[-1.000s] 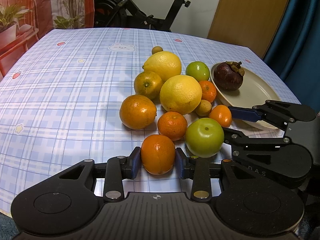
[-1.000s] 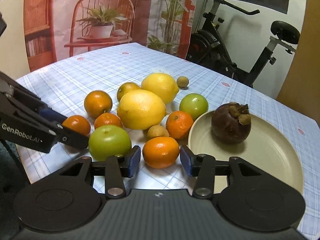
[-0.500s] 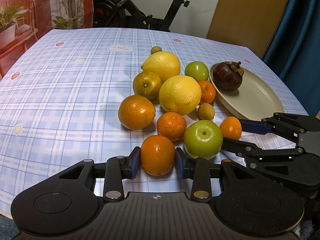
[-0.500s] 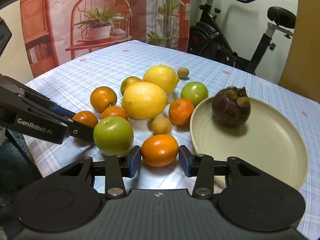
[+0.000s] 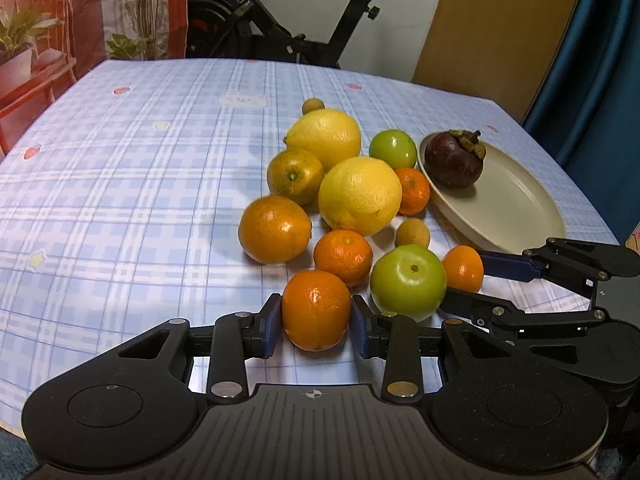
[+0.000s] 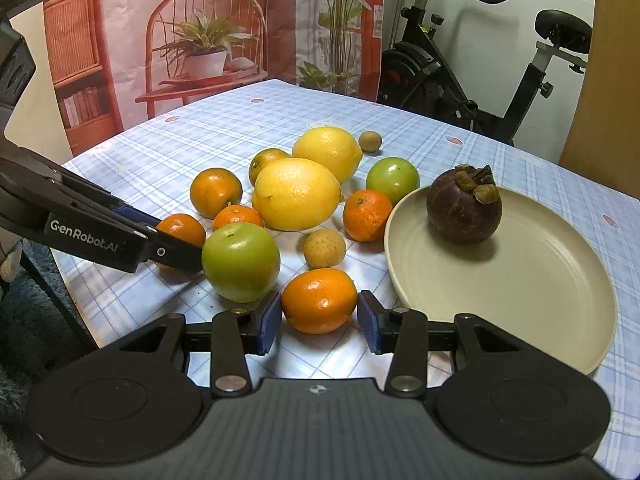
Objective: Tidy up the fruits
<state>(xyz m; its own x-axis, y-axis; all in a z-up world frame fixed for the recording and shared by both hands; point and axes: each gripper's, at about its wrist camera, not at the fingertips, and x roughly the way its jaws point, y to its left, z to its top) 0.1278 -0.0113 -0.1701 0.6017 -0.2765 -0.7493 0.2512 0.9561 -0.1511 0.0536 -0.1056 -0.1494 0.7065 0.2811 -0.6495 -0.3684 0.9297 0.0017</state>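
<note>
A heap of fruit lies on the blue checked tablecloth (image 5: 120, 184): two lemons (image 5: 360, 194), oranges, tangerines, two green apples (image 5: 408, 282) and small longans. A mangosteen (image 6: 464, 204) sits on the beige plate (image 6: 520, 292). My left gripper (image 5: 316, 322) is shut on an orange (image 5: 316, 310) at the near edge of the heap. My right gripper (image 6: 320, 320) straddles a tangerine (image 6: 319, 300) beside the plate, with a narrow gap showing at its right pad; the tangerine also shows in the left wrist view (image 5: 463, 268).
An exercise bike (image 5: 300, 28) stands behind the table's far edge. A printed backdrop with a chair and plants (image 6: 200, 52) hangs to the left. The table's near edge lies just under both grippers.
The right gripper has pulled its tangerine back along the table, away from the heap and toward the near edge. The left gripper has held the orange still.
</note>
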